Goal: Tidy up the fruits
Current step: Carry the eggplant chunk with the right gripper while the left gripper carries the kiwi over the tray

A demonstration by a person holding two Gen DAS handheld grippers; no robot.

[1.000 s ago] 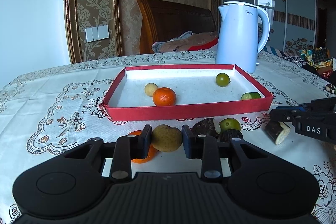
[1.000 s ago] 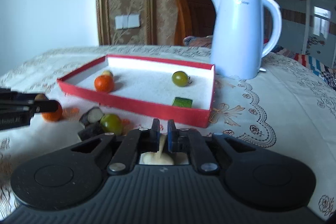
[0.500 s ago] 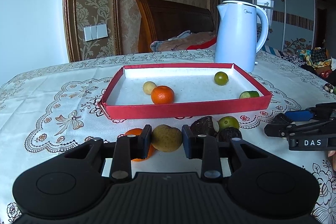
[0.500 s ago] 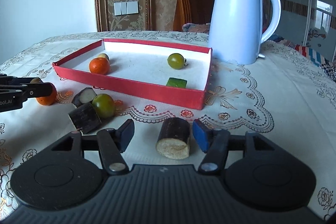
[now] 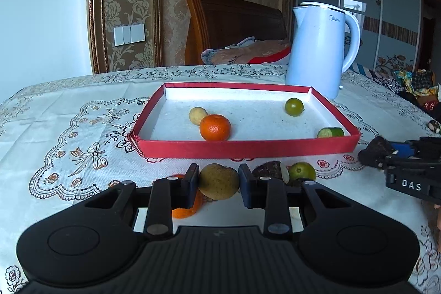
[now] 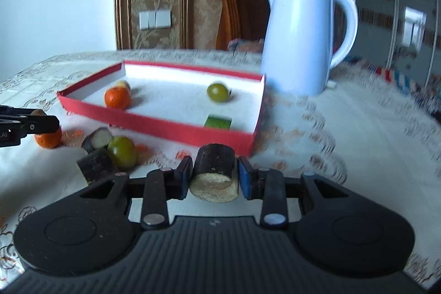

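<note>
Nearest in the left wrist view, the left gripper (image 5: 219, 185) is clamped on a brownish-yellow round fruit (image 5: 218, 184), which sits squarely between the two black pads and bulges out above and below them. Just behind the left finger, half hidden by it, an orange (image 5: 184, 208) lies on the lace-patterned tablecloth (image 5: 69, 134). To the right of the held fruit, still short of the tray, a dark-skinned cut piece with a pale face (image 5: 271, 172) touches a green round fruit (image 5: 303, 171).

In the right wrist view, the right gripper (image 6: 213, 181) has a dark-barked cylinder with a pale cut end (image 6: 213, 174) between its blue-tipped fingers. The jaws are closing; both pads sit against the cylinder's sides, its cut end facing the camera and hanging slightly below the fingertips. This view is motion-blurred. Left of it on the cloth lie another dark cut block (image 6: 95, 164) and a green fruit (image 6: 121, 150) touching each other.

Beyond both grippers stands the red-walled tray (image 5: 248, 148). Inside it, a tangerine (image 5: 215, 127) touches a small pale yellow fruit (image 5: 198, 115) near the left side, a green round fruit (image 5: 294, 107) rests towards the far right corner, and a cucumber piece (image 5: 330, 132) lies against the near right wall.

Behind the tray's right corner stands a white electric kettle (image 5: 319, 48).
</note>
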